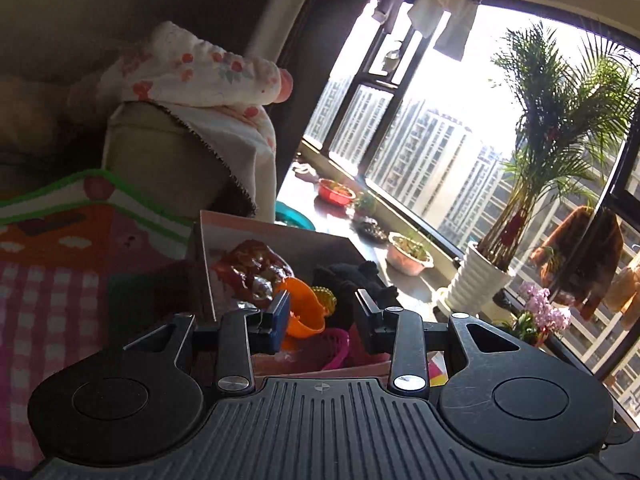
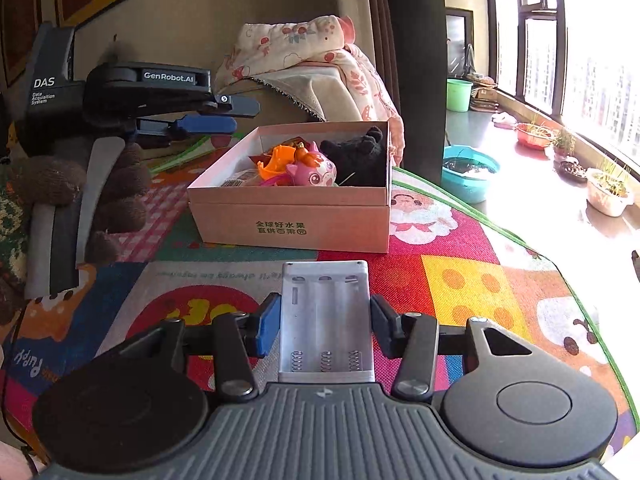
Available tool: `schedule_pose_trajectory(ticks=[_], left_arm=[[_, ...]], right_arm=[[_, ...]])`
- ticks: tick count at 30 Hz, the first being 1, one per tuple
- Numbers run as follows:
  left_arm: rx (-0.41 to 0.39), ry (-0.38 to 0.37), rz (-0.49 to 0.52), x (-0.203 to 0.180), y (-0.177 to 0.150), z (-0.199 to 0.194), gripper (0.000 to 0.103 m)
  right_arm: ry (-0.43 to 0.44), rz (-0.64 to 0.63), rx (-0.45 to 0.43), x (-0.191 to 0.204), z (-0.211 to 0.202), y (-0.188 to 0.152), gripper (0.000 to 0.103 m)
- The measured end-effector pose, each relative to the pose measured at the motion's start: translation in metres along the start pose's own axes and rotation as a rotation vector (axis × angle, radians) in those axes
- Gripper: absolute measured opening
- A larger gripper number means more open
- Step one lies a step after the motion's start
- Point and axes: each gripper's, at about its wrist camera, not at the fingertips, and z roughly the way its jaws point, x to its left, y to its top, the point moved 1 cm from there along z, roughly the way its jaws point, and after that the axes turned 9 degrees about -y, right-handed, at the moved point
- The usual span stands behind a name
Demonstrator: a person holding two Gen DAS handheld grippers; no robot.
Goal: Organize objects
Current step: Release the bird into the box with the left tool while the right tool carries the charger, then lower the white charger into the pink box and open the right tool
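A silver three-slot battery holder (image 2: 325, 304) with springs at its near end sits between my right gripper's (image 2: 325, 322) pads, which are shut on its two long sides above the play mat. Beyond it stands an open cardboard box (image 2: 292, 220). The box holds an orange plastic toy (image 2: 276, 160), a pink pig figure (image 2: 314, 172) and a black plush toy (image 2: 360, 152). My left gripper (image 2: 244, 116) hovers to the left of the box, open with nothing between its fingers. In the left wrist view the left gripper (image 1: 324, 310) points over the box (image 1: 280, 232) at the orange toy (image 1: 304, 312) and a red wrapper (image 1: 252, 268).
A colourful play mat (image 2: 460, 280) covers the surface, with its edge at the right. A sofa arm draped with a flowered blanket (image 2: 304, 52) stands behind the box. A blue basin (image 2: 470, 172), a green bucket (image 2: 459, 94) and plant pots line the window side. A potted palm (image 1: 480, 280) stands by the window.
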Motion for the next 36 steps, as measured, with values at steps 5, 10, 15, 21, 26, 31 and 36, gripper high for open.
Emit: schedule_pose_trajectory(ticks=[5, 10, 15, 21, 26, 31, 36], left_arm=[[0.052, 0.072, 0.023, 0.016, -0.026, -0.023, 0.038], [0.063, 0.093, -0.052, 0.033, -0.029, -0.030, 0.038], [0.065, 0.106, -0.085, 0.039, -0.025, -0.037, 0.038], [0.056, 0.109, -0.125, 0.047, -0.022, -0.035, 0.038], [0.075, 0.065, -0.121, 0.034, -0.029, -0.024, 0.038], [0.106, 0.069, -0.041, 0.019, -0.036, -0.024, 0.038], [0.131, 0.084, -0.026, 0.018, -0.040, -0.026, 0.038]], right_arm=[[0.001, -0.020, -0.095, -0.002, -0.003, 0.045, 0.047], [0.006, 0.023, -0.197, 0.006, 0.021, 0.141, 0.047], [-0.083, 0.000, -0.186, 0.018, 0.067, 0.198, 0.049], [-0.062, -0.024, -0.098, -0.002, 0.072, 0.155, 0.049], [0.003, -0.055, 0.029, -0.001, 0.082, 0.115, 0.048], [-0.019, -0.130, 0.014, 0.017, 0.090, 0.107, 0.048], [-0.185, -0.166, -0.075, 0.014, 0.094, 0.112, 0.048]])
